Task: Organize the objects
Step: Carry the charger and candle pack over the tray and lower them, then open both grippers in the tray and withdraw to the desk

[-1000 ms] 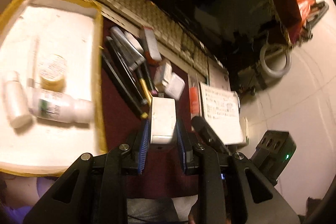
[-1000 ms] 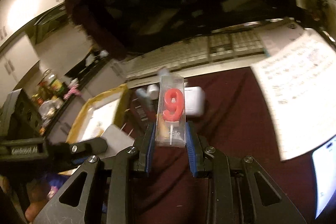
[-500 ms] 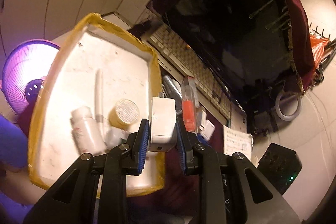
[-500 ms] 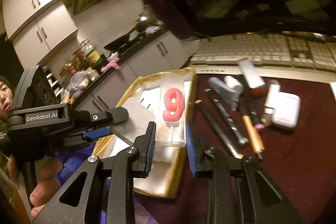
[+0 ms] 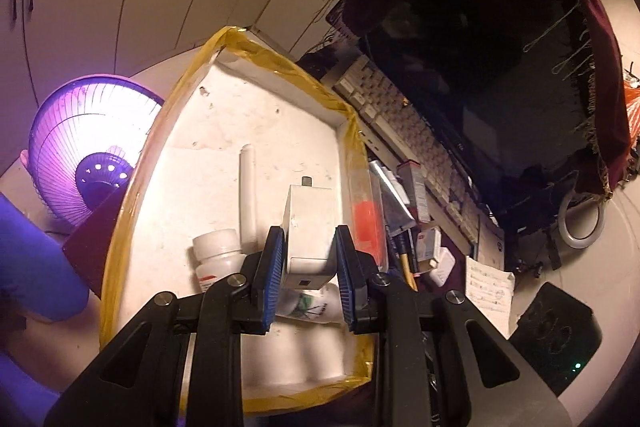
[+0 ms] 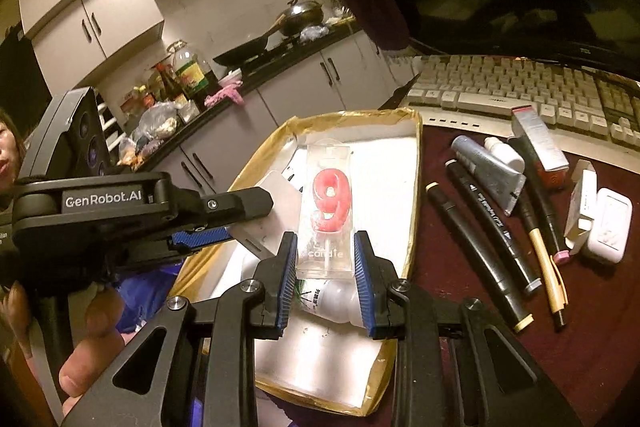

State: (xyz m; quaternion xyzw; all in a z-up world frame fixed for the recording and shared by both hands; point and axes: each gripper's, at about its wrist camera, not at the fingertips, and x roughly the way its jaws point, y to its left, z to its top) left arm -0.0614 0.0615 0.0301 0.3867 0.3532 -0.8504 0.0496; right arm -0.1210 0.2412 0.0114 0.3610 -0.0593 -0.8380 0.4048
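Observation:
My left gripper [image 5: 308,269] is shut on a white charger block [image 5: 310,227] and holds it above the white tray with yellow taped rim [image 5: 280,67]. My right gripper [image 6: 326,277] is shut on a clear boxed red "9" candle [image 6: 328,203], also above the tray [image 6: 416,187]. The candle box shows beside the charger in the left wrist view [image 5: 364,215]. The left gripper with the charger shows at the left of the right wrist view [image 6: 208,223]. White pill bottles [image 5: 216,255] and a white tube [image 5: 248,195] lie in the tray.
Pens and markers [image 6: 492,227], a silver tube [image 6: 488,167], a red box [image 6: 540,147] and small white cases [image 6: 608,223] lie on the maroon cloth right of the tray. A keyboard [image 6: 520,91] and dark monitor stand behind. A purple fan [image 5: 92,151] stands left.
Both grippers have swung left from over the maroon cloth to above the tray, each still carrying its object.

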